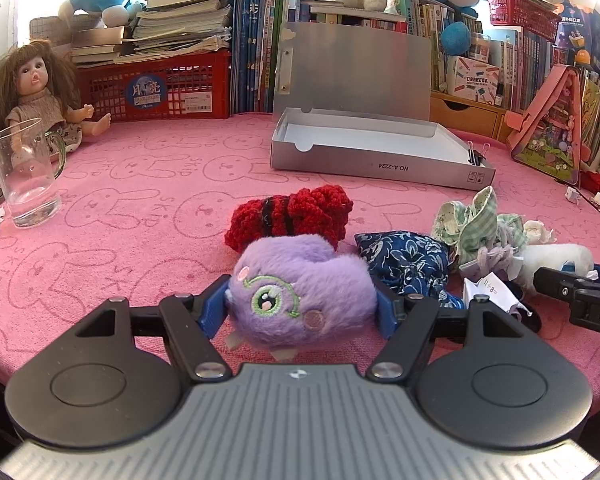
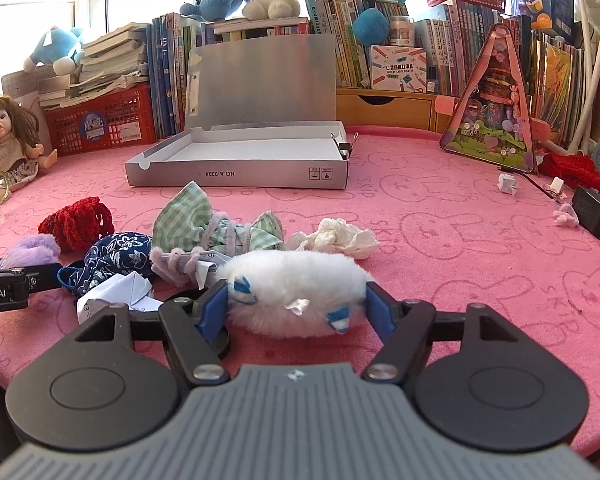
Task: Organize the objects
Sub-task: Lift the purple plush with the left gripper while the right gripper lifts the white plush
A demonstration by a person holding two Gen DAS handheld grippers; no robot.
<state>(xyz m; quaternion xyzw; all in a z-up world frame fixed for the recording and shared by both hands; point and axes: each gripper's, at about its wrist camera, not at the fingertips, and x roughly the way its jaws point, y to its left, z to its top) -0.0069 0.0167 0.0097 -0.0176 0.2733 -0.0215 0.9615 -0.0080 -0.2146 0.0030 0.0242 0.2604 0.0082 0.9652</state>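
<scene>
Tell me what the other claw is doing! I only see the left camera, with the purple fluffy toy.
Observer: The right claw is closed around a white plush toy with blue patches.
Operator: Is it up in the air?
Observer: No, it looks to rest on the pink cloth.
Operator: What's way over on the right?
Observer: A black power adapter near the cloth's edge.

Left gripper (image 1: 302, 306) and right gripper (image 2: 298, 306) each grip something, fingers closed.
</scene>
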